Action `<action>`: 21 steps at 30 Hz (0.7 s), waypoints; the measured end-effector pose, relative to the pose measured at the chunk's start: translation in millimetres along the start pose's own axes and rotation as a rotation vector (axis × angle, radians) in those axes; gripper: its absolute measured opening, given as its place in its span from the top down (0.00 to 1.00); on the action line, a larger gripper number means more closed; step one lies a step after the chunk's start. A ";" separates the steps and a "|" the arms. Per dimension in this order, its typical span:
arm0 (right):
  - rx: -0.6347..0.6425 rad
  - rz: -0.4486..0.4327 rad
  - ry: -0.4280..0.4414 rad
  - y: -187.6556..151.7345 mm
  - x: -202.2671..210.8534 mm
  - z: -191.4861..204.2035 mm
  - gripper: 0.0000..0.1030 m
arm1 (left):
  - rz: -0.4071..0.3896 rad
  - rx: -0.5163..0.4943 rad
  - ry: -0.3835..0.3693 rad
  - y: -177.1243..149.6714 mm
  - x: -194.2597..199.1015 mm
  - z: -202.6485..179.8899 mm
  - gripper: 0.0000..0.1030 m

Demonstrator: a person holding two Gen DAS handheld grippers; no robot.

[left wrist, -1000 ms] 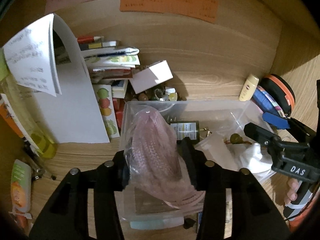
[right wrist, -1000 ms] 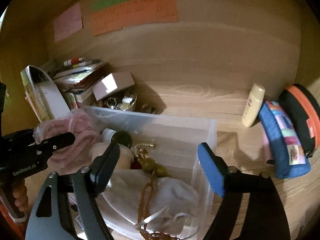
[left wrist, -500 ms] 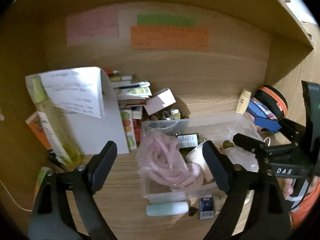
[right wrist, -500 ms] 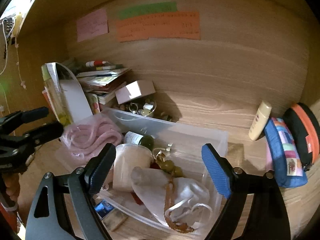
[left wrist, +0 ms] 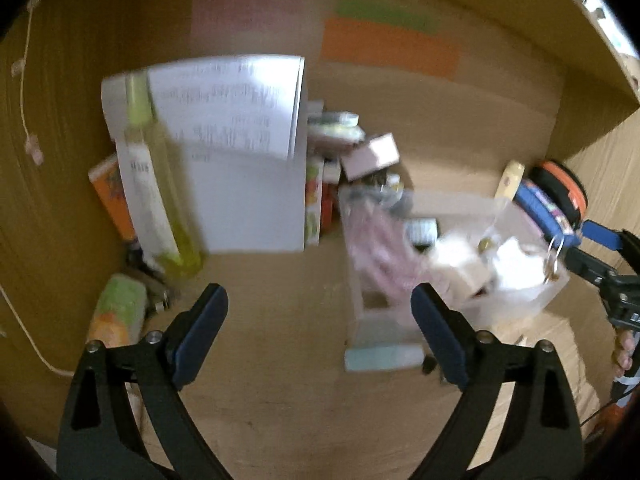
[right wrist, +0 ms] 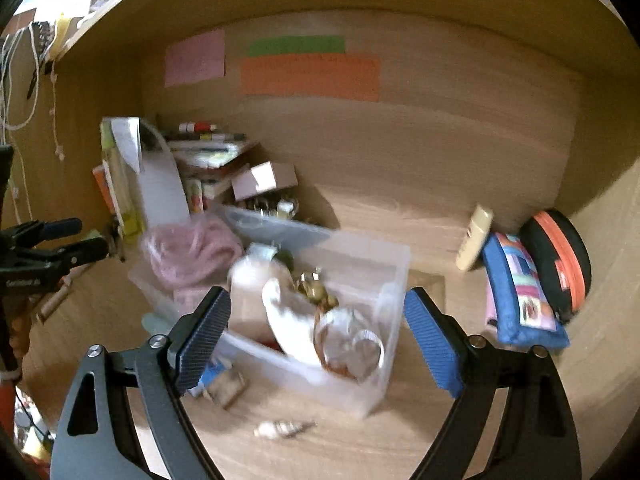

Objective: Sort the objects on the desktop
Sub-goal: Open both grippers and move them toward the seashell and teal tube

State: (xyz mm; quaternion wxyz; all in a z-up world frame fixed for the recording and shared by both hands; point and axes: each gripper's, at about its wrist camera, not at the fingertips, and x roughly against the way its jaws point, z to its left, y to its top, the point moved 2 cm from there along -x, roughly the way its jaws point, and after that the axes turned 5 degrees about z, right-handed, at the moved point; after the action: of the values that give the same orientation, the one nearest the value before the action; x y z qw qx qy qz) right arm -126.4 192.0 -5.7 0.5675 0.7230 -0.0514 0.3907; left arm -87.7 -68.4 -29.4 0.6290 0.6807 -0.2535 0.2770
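Wooden desk (right wrist: 400,440), light tan grain. Clear plastic bin (right wrist: 360,384). Pink coil (right wrist: 188,252) in bin. White bag (right wrist: 288,324) in bin. Pink note (right wrist: 195,58), green note (right wrist: 296,45), orange note (right wrist: 310,76) on back wall. Blue pouch (right wrist: 516,292), multicoloured patchwork squares. Black case (right wrist: 560,256), orange zip band. Cream tube (right wrist: 474,236). Yellow-green bottle (left wrist: 156,184). Black grippers, blue pads (right wrist: 204,336).

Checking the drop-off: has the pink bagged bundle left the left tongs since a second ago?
Yes. The pink bundle now lies in the clear bin; the left tongs are opening, nothing between them.
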 end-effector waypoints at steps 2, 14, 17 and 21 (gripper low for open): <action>0.001 0.019 -0.004 -8.4 0.6 -1.6 0.15 | 0.046 0.004 -0.011 -8.2 -10.8 -1.6 0.09; -0.126 0.133 0.135 -53.9 -3.4 -19.7 0.16 | 0.232 0.019 -0.045 -40.4 -64.8 -35.5 0.09; -0.169 0.083 0.123 -53.6 7.8 -28.5 0.16 | 0.230 0.011 -0.031 -41.6 -67.8 -41.3 0.09; -0.153 0.078 0.119 -52.7 13.2 -31.7 0.15 | 0.246 0.022 -0.031 -42.7 -72.3 -44.0 0.09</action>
State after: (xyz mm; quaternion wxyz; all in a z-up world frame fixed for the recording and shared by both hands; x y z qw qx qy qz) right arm -106.0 242.7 -37.0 0.6074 0.6504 -0.0754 0.4499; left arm -112.6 -21.4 -107.9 0.5789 0.6554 -0.3418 0.3443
